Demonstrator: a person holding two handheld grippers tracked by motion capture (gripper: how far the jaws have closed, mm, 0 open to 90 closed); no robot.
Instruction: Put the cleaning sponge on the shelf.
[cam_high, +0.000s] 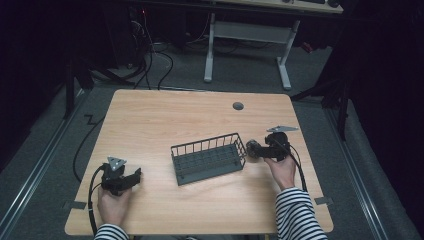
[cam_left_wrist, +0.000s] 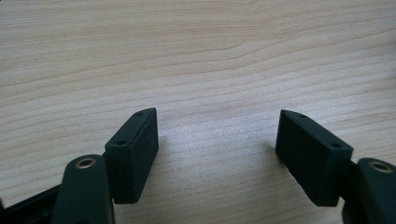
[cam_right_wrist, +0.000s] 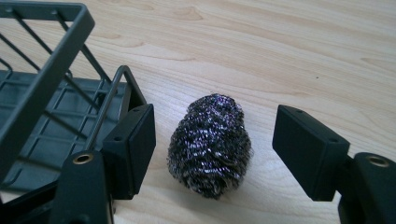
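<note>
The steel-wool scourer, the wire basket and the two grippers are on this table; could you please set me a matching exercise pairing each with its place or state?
Things:
1. steel-wool scourer
2. wire basket
3. left gripper
4. right gripper

Places or states:
A. open over bare wood
B. mid-table, nothing visible inside
C. open, jaws either side of the scourer
D. on the table just right of the basket

Pairs: 1-D, 2-B, 3-A, 4-C
</note>
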